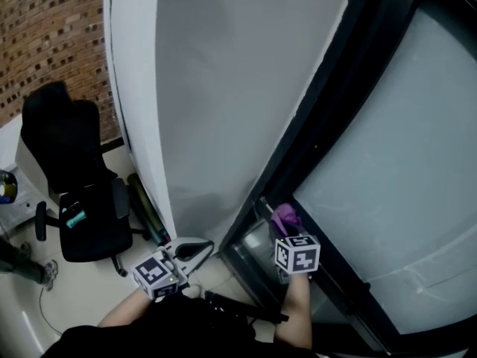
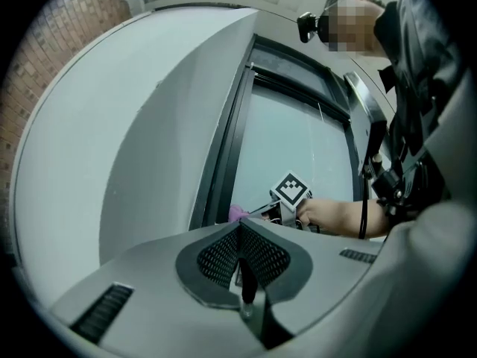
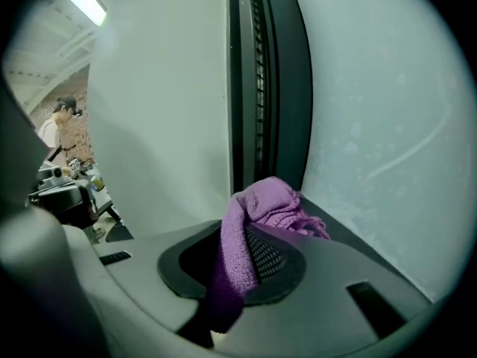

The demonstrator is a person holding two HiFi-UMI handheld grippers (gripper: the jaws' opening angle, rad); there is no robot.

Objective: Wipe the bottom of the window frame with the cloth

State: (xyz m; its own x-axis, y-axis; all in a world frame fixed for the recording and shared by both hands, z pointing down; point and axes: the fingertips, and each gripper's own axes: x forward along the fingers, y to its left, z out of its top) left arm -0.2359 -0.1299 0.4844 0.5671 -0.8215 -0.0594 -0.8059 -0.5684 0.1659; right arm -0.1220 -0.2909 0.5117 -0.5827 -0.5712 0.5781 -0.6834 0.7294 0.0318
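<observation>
Here, right tool (image 1: 286,228) pinches purple cloth (image 3: 250,226) beside the window frame (image 1: 322,139).

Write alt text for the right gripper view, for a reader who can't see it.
The right gripper holds a purple cloth between its shut jaws, in front of a dark window frame. Frosted glass fills the right, a pale wall the left.

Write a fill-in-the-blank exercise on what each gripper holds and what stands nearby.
1. The right gripper is shut on a ____ cloth.
2. The left gripper has its fingers together and holds ____.
3. In the head view, the office chair at the left is ____ in colour.
Missing words: purple; nothing; black.
</observation>
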